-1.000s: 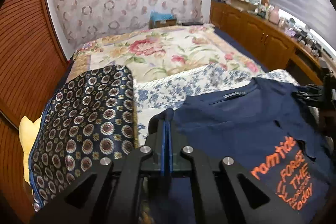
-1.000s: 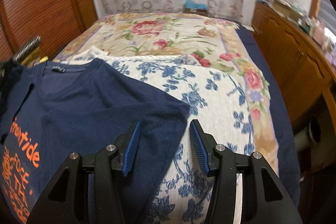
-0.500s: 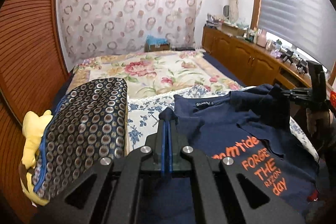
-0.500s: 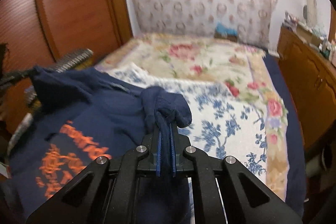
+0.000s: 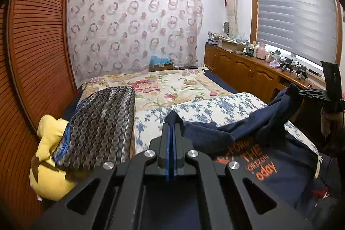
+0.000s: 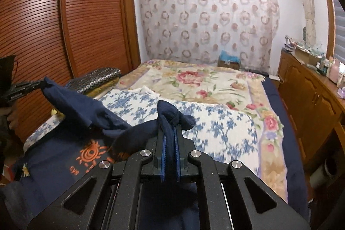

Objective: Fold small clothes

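left wrist view: left gripper [image 5: 171, 128] clamped on a bunch of the navy t-shirt [image 5: 286, 167], blue pads pressed together with dark cloth poking out past the tips. shirt is lifted off the bed at both ends and sags in between; orange print [image 5: 256, 157] faces up on the lower part lying over the blue floral blanket [image 5: 207, 109]. right gripper [image 5: 301, 92] visible at far right, also pinching a raised corner of the shirt. left of the tool: a dark patterned folded quilt [image 5: 101, 128] with a yellow plush toy [image 5: 46, 156] beside it, touching. flowered bedspread [image 5: 170, 87] further back, wooden cabinet [image 5: 248, 72] along the window side, slatted wardrobe door [image 5: 36, 53] on the left.

right wrist view: right gripper [image 6: 170, 135] closed tight on a knot of navy fabric that wraps over the fingertips. shirt drapes from there down and left; orange sun-like graphic [image 6: 91, 153] visible on the part resting near the bed's near-left edge. left gripper [image 6: 41, 84] at far left edge holds another corner up, cloth stretched between the two tools. blue floral blanket [image 6: 215, 128] under and beyond the shirt, bedspread [image 6: 194, 79] behind it, quilt [image 6: 101, 78] by the wardrobe door [image 6: 64, 25]. some motion blur on the blanket.
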The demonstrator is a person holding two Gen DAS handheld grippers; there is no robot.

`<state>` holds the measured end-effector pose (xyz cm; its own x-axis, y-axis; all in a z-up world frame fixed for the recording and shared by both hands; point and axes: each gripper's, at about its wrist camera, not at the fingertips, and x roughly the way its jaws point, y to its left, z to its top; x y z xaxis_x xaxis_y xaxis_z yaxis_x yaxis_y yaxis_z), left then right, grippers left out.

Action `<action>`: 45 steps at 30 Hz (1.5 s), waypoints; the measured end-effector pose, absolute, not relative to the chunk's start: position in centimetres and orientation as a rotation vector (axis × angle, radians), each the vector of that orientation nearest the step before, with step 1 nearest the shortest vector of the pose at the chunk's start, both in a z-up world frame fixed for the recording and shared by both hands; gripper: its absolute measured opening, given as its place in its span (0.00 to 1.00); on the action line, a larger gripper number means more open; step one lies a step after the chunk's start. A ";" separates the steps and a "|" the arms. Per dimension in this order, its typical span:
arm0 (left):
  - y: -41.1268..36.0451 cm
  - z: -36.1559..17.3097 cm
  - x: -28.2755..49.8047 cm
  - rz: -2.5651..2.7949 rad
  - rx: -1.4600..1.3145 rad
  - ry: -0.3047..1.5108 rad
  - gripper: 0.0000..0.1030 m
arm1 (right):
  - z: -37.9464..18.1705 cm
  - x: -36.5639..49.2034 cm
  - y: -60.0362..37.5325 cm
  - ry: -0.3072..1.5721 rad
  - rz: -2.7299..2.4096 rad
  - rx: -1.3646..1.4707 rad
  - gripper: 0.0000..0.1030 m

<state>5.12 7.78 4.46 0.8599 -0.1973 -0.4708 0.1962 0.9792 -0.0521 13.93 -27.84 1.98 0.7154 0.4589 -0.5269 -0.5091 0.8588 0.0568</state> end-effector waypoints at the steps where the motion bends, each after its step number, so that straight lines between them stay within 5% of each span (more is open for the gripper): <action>1: 8.0 4.2 4.3 -0.202 -0.007 0.492 0.00 | 1.8 13.3 -28.1 0.558 0.533 -0.099 0.04; 24: 9.4 2.0 -5.7 -0.182 -0.015 0.603 0.00 | -1.5 2.4 -31.2 0.683 0.437 -0.143 0.04; 28: 9.0 2.0 -5.5 -0.192 -0.003 0.612 0.12 | -3.0 1.6 -31.4 0.731 0.449 -0.150 0.04; 36: 9.2 1.4 -3.5 -0.207 -0.009 0.635 0.30 | -2.7 2.8 -32.2 0.710 0.357 -0.155 0.29; 38: 9.2 0.8 -2.5 -0.214 -0.009 0.652 0.33 | -2.6 3.6 -32.2 0.697 0.357 -0.155 0.43; 45: 9.5 -3.0 2.2 -0.210 0.034 0.767 0.37 | -5.1 8.4 -31.8 0.750 0.363 -0.145 0.44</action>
<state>2.16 9.47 -2.98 0.7003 -0.1760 -0.6918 0.2004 0.9786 -0.0461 8.41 -31.77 -5.11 0.6729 0.2703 -0.6886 -0.3727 0.9280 0.0001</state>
